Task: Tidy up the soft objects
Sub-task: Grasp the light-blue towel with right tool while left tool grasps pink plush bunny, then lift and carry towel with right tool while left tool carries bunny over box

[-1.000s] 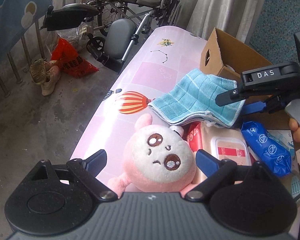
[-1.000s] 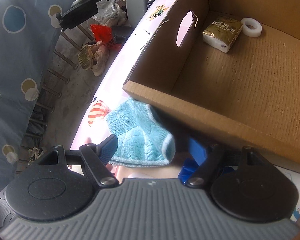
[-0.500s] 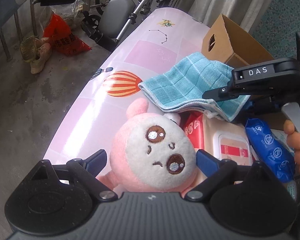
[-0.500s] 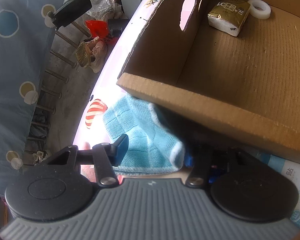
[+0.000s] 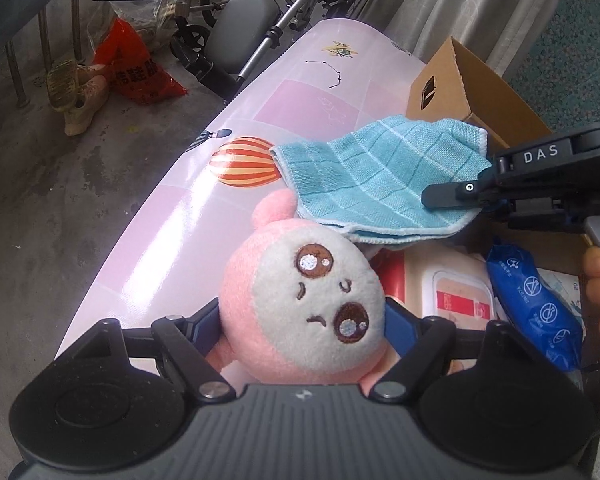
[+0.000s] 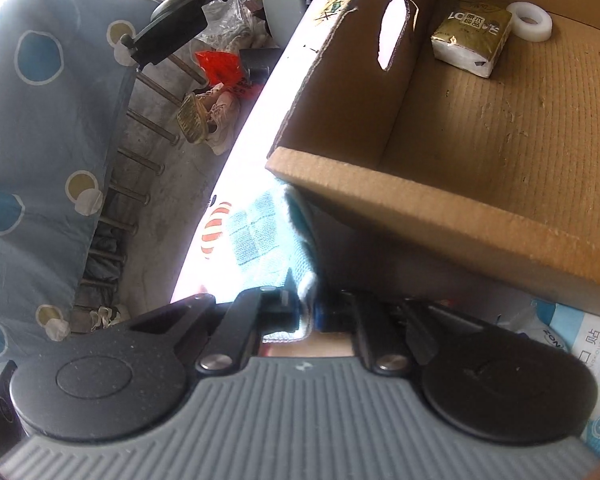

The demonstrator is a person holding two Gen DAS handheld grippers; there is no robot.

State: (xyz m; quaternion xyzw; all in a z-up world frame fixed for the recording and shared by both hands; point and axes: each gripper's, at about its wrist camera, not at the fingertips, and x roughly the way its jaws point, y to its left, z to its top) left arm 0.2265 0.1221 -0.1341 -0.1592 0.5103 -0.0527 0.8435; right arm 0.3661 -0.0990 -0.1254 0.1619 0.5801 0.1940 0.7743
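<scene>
A pink plush [image 5: 300, 312] lies on the pink counter [image 5: 236, 216], face up, its head toward the cardboard box [image 5: 472, 92] and its body hidden under the left gripper [image 5: 300, 318], whose fingers [image 5: 204, 322] flank the head and are closing on it. A blue cloth [image 5: 376, 184] stretches from the counter's balloon print to the box's near wall, draped over the plush's ear and a wipes pack [image 5: 448, 288]. The right gripper [image 6: 307, 312] has its fingers clamped on the cloth's near edge; the pinch itself is dark and hard to make out. Inside the box sit a tissue pack [image 6: 472, 36] and a tape roll [image 6: 530, 22].
</scene>
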